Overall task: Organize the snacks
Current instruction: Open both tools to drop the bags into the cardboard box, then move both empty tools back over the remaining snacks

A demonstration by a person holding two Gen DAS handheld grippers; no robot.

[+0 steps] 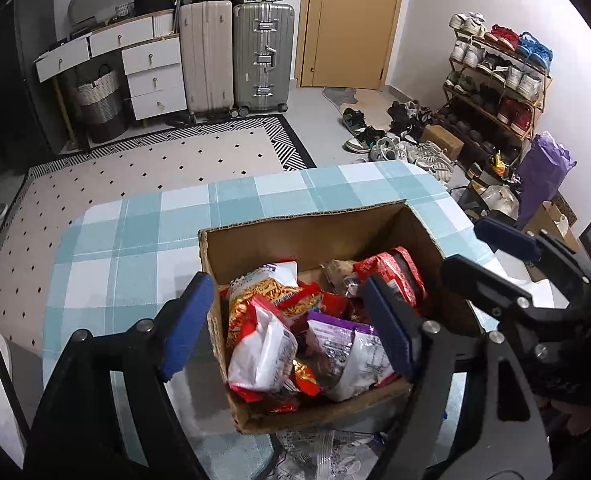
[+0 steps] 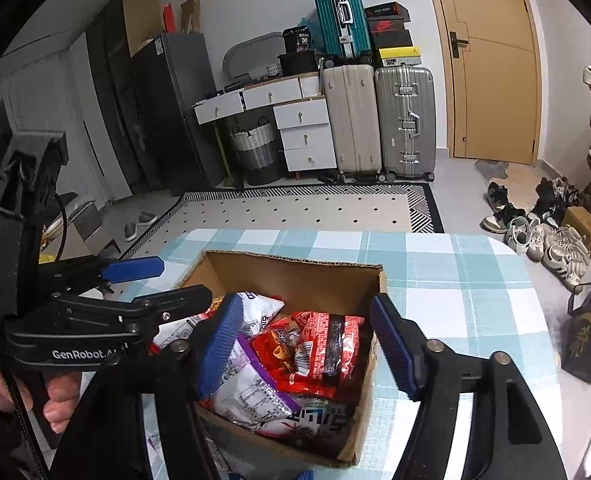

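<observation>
A cardboard box (image 1: 307, 228) stands on the checked tablecloth and holds several snack packets: a white and red one (image 1: 263, 352), a purple and white one (image 1: 343, 344), a red one (image 1: 395, 268). My left gripper (image 1: 287, 332) hovers open and empty over the box's near left part. The right gripper (image 1: 483, 248) shows at the right in this view, open. In the right wrist view my right gripper (image 2: 307, 344) is open and empty above the box (image 2: 295, 268), over a red packet (image 2: 327, 344). The left gripper (image 2: 147, 280) is at the left, open.
The table (image 1: 135, 240) has a blue checked cloth. A clear wrapper (image 1: 323, 452) lies in front of the box. Beyond are a rug, suitcases (image 1: 263, 56), a drawer unit, a door, a shoe rack (image 1: 495, 80) and shoes on the floor.
</observation>
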